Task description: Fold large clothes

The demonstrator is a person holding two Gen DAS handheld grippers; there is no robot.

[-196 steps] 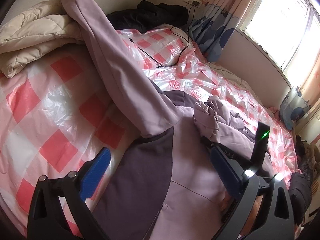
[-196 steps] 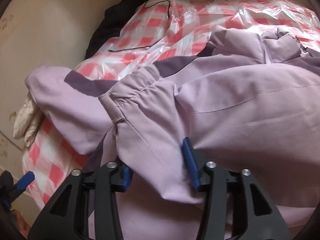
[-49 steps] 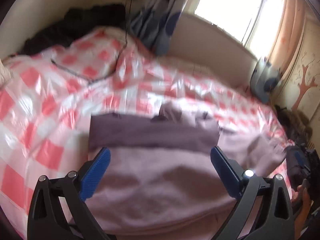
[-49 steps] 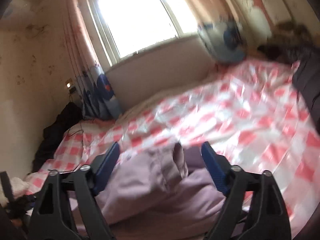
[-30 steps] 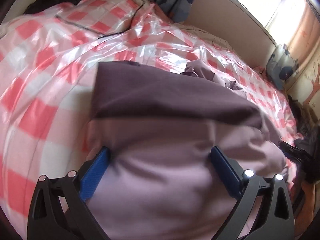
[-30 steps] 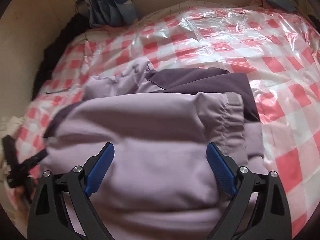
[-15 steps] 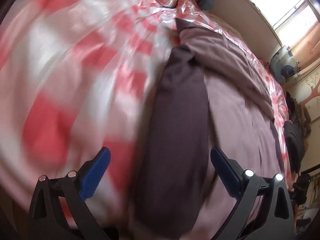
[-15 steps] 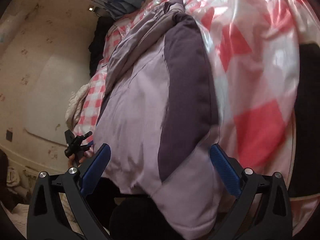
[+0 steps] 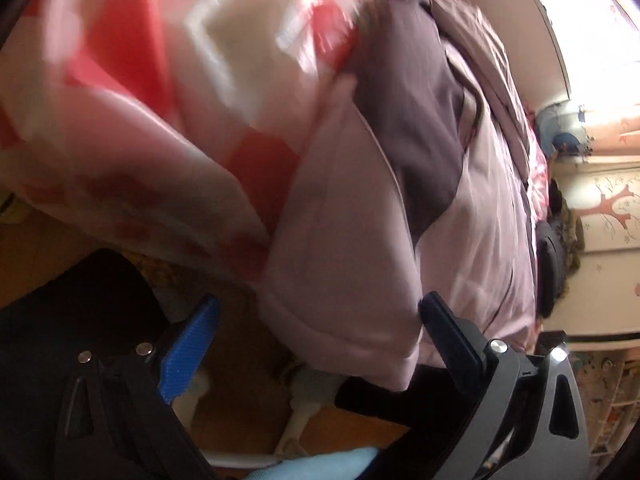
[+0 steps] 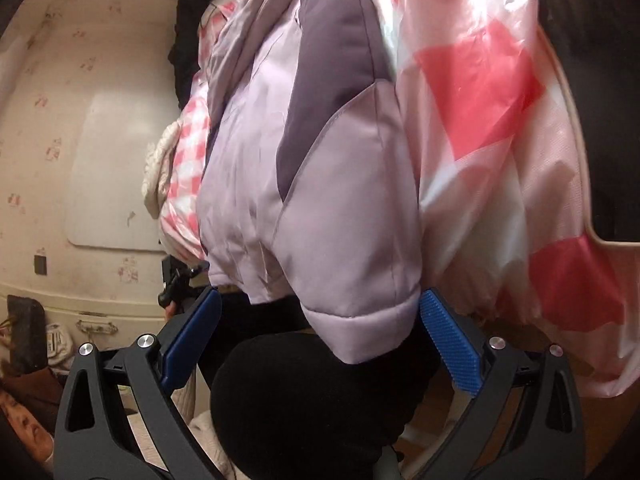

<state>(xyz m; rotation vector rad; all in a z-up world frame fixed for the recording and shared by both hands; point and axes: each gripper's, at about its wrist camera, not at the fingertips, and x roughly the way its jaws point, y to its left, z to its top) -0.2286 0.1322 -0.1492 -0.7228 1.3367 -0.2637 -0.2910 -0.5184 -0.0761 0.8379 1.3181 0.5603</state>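
Lilac padded fabric, with darker purple panels, was what lay in front of both your grippers: the jacket point(image 9: 360, 216) was stretched along the near edge of the bed, on the red-and-white checked plastic cover point(image 9: 132, 80), and its two lower corners hung over that edge toward you.

Your left gripper point(image 9: 316, 344) was released, its jaws wide apart. One hanging corner of the jacket sat in the gap and touched the right-hand finger, but nothing pinched it. Your right gripper point(image 10: 320, 340) was also spread as wide as it goes, with the other corner point(image 10: 360, 320) between the blue pads point(image 10: 450, 344), not squeezed.

Judging from this, the jacket looked gathered into a long band, so some folding seemed done. It was not yet a compact packet: it looked long, the hem drooped off the bed, and folds near the far side looked loose. What was left, I think, was to grasp both corners and fold the length over.
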